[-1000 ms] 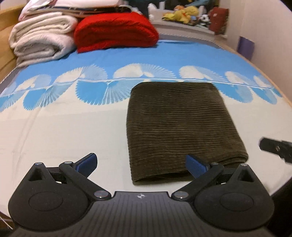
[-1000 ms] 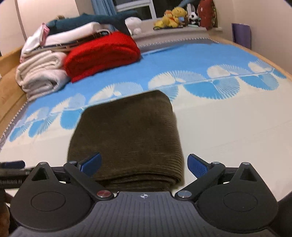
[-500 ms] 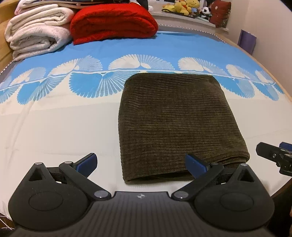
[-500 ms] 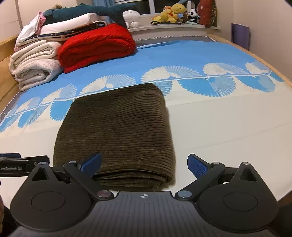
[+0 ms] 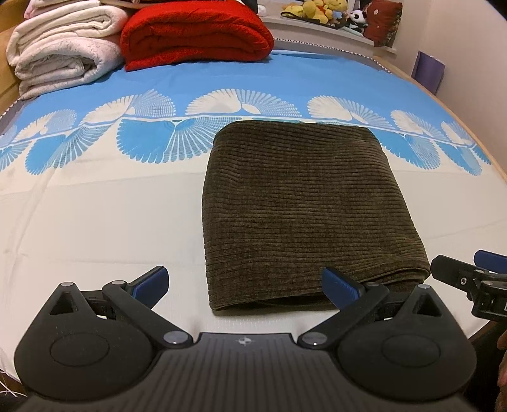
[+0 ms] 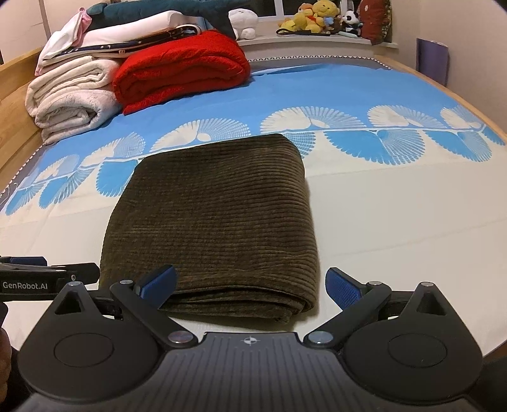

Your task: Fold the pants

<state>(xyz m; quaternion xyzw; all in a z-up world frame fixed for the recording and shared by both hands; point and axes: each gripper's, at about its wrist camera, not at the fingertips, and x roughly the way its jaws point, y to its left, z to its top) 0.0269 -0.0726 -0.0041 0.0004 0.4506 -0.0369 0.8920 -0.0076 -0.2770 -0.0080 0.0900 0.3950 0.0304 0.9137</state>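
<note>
The pants [image 5: 301, 206] are seen folded into a compact, dark olive, ribbed rectangle, laid flat on the bed [image 5: 95, 222]. All positions below are given relative to the pants.

- Bedsheet: the pants are located on the cream part of the sheet, with their far edge touching the blue fan-pattern border.
- Left gripper [image 5: 244, 282]: it is held just in front of the near edge, toward the near left corner. Its 2 blue-padded fingers [image 5: 152, 280] are spread wide, and nothing is held between them.
- Right gripper [image 6: 250, 282]: it is held just in front of the near edge, toward the near right corner. Its fingers [image 6: 343, 286] are likewise spread apart and empty. The layered fold edges are visible at this corner.
- Red blanket [image 5: 196, 31]: it is placed well beyond the far edge, to the left.
- White blankets [image 5: 63, 44]: these are stacked touching the red blanket, further left.
- Stuffed toys [image 6: 313, 16]: these are lined on a ledge behind the bed.
</note>
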